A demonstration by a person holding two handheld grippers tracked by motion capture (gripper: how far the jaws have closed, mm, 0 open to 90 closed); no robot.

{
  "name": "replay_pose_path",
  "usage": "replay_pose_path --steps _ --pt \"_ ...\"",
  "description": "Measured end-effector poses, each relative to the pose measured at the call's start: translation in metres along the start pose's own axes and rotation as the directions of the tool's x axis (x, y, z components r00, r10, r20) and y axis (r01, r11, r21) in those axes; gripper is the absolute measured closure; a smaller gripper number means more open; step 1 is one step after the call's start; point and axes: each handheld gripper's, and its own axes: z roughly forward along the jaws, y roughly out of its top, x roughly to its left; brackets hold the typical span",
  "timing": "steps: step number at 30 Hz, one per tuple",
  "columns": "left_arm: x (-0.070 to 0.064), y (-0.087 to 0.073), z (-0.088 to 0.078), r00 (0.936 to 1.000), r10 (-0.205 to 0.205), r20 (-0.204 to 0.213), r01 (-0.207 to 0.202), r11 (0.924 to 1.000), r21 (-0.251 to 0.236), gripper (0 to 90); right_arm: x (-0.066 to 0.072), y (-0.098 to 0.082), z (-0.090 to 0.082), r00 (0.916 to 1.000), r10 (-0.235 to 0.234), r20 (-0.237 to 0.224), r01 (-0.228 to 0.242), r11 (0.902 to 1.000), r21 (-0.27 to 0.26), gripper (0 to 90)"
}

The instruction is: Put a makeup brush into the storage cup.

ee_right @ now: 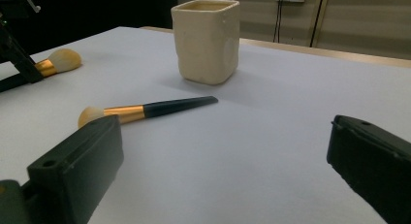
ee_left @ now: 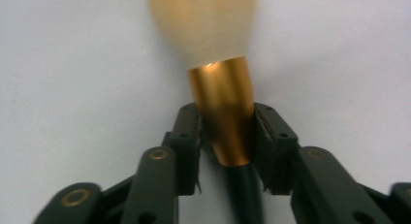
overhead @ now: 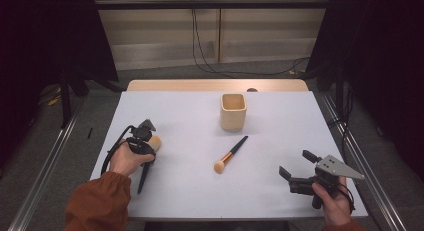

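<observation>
The white counter (overhead: 200,191) bore no readable writing. On its left side, my left gripper (ee_left: 227,132) had its jaws clamped on a brush (ee_left: 225,103): gold collar, cream bristles, dark handle. My right gripper (overhead: 299,167) held its jaws wide.

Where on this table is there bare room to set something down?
The far left corner of the white table, left of the cream square cup, is bare; so is the far right, beyond the open right hand-held gripper. The middle holds a black-handled makeup brush; the near left has the left hand-held gripper gripping another brush.
</observation>
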Motion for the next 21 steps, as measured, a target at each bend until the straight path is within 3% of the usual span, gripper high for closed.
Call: replay_pose_path --steps 5,9,13,17,21 --pt "0.0 0.002 0.0 0.9994 0.034 0.001 -0.034 0.9992 0.022 67.3 0.0 0.0 -0.001 1.0 0.002 0.001 -0.002 1.0 0.001 0.0" --pt "0.004 0.003 0.0 0.9993 0.021 0.032 -0.022 0.9994 0.026 67.0 0.0 0.0 -0.001 1.0 0.005 0.001 -0.005 1.0 -0.001 0.0" --pt "0.002 0.003 0.0 0.9988 0.044 0.02 -0.045 0.9986 0.026 67.3 0.0 0.0 -0.001 1.0 0.005 0.001 -0.005 1.0 0.001 0.0" --pt "0.004 0.003 -0.001 0.9977 0.06 0.033 -0.061 0.9978 0.026 67.8 0.0 0.0 -0.001 1.0 0.003 0.001 -0.003 1.0 0.001 0.0" --pt "0.011 0.001 -0.002 0.9965 0.038 0.074 -0.039 0.9992 0.003 68.0 -0.001 0.0 0.0 0.9999 0.009 0.004 -0.009 1.0 0.001 0.0"
